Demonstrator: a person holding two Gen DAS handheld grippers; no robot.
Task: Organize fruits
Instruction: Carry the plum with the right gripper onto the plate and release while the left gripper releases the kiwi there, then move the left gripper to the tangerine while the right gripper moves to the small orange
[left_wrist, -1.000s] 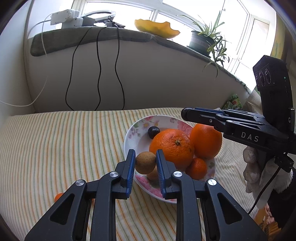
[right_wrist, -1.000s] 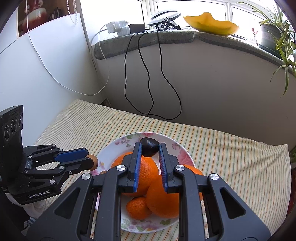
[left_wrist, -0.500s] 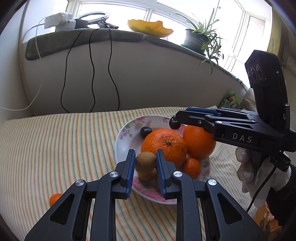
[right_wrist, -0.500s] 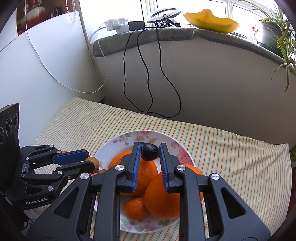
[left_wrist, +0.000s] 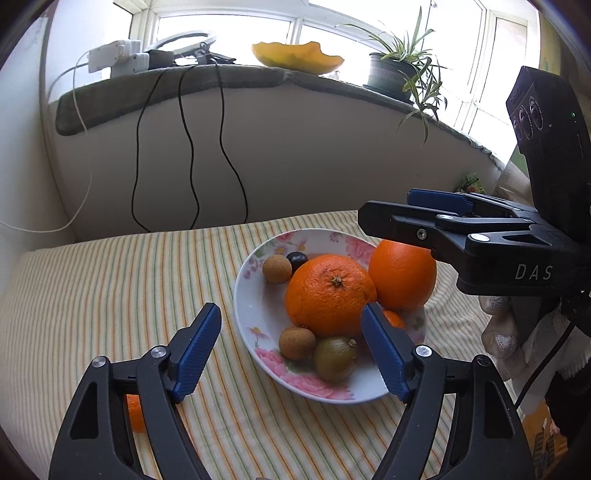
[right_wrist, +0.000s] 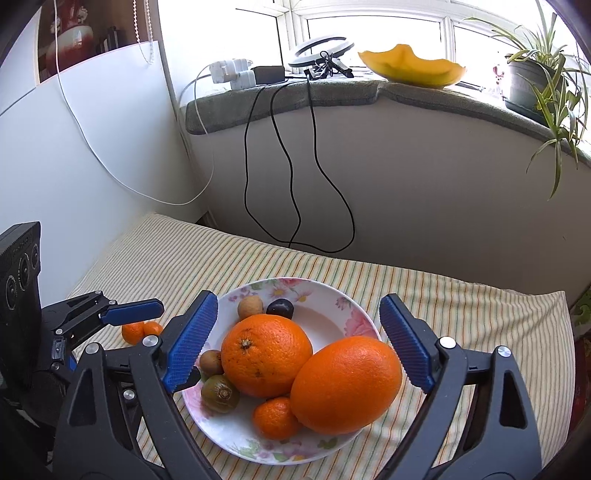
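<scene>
Both hand-held grippers stand with jaws wide apart and nothing between the pads, having just been opening: the left hand-held gripper (left_wrist: 291, 347) at the near rim of the white floral ceramic plate (left_wrist: 255, 317), the right hand-held gripper (right_wrist: 297, 343) over it. In the plate, nearest the left gripper, lie a greenish-brown kiwi (left_wrist: 335, 359) and a tan longan (left_wrist: 296, 342); behind them two big oranges (left_wrist: 330, 295), then another longan (left_wrist: 277, 268) and a dark plum (left_wrist: 297, 259) at the far rim. Two small mandarins (right_wrist: 142, 330) lie left of the plate on the striped cloth (left_wrist: 110, 295).
</scene>
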